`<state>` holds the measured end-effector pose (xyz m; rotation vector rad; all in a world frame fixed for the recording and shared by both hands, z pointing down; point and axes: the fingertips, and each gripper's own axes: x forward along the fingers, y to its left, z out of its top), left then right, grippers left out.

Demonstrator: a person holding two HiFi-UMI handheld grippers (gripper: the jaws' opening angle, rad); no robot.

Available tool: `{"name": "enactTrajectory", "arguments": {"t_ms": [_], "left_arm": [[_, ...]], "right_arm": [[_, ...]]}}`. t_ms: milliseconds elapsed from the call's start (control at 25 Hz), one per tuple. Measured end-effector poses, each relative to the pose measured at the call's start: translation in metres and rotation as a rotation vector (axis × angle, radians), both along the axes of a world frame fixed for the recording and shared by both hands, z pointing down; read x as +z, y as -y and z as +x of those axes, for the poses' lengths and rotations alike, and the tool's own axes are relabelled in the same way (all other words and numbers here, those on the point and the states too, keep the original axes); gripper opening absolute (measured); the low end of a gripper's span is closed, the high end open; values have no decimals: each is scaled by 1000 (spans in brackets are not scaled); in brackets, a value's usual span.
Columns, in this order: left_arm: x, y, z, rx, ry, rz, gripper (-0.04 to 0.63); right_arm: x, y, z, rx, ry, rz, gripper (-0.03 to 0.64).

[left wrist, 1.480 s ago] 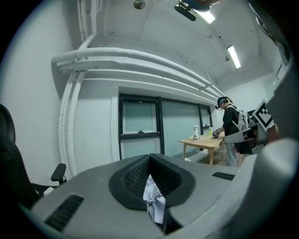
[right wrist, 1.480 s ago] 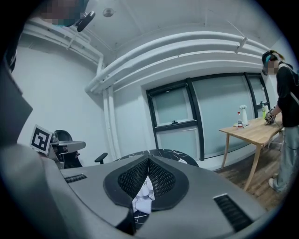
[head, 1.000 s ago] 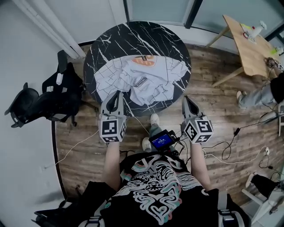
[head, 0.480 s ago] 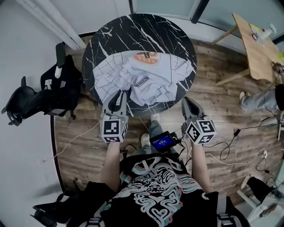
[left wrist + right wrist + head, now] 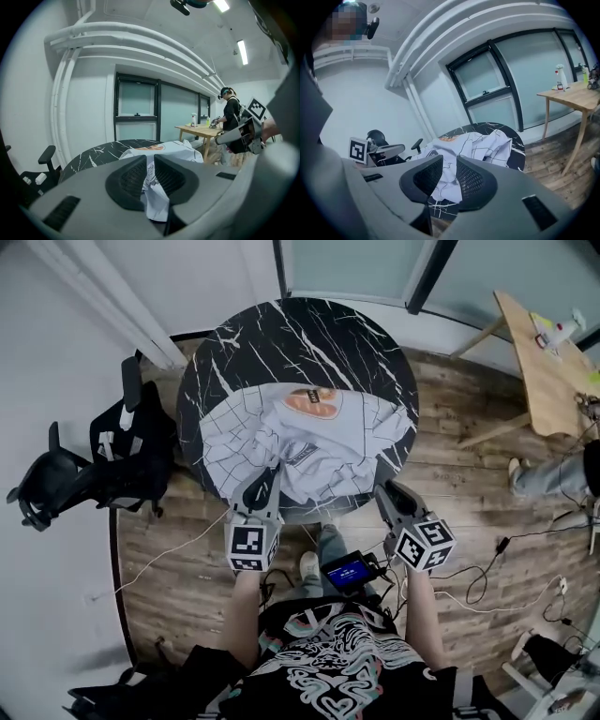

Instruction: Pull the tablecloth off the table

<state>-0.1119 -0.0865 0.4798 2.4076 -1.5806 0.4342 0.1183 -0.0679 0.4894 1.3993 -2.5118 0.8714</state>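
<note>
Head view: round black marble table (image 5: 211,352), tablecloth (image 5: 319,442) bunched on its 6 o'clock half, orange print up, hem reaching the near rim.

Surroundings: black office chair (image 5: 94,470) at the table's 9 o'clock, close to the rim. Wooden table (image 5: 544,362) at 2 o'clock, well apart. Cables (image 5: 487,559) lie on the floor at 4 o'clock. A small blue-screen device (image 5: 347,570) sits at the person's waist between the arms. Nothing stands between the grippers and the cloth.

Left gripper (image 5: 261,486) at 7 o'clock on the rim: jaws have just eased a little apart, and a crumpled fold of cloth (image 5: 151,180) fills the narrow gap, pinched by both pads. Right gripper (image 5: 389,491) at 5 o'clock: jaws have just been opening, and cloth (image 5: 445,180) hangs loose in the wider gap.

Versus a second ago: both grippers sit lower and closer to each other, and the hem is drawn nearer the 6 o'clock rim.
</note>
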Motion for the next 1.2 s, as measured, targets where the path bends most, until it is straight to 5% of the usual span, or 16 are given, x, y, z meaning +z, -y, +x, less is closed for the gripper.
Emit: {"name": "enactTrajectory", "arguments": {"t_ms": [400,720,1200], "left_arm": [[12,16,-1,19,0,-27,92],[31,12,9,38,31,-79,127],[52,29,0,11,81,-120,209]], "right_arm": [[15,20,-10,-29,-15,-33,112],[40,16,-9,-42,-25,-125,239],[60,46,-13,-38,-66,-155,316]]}}
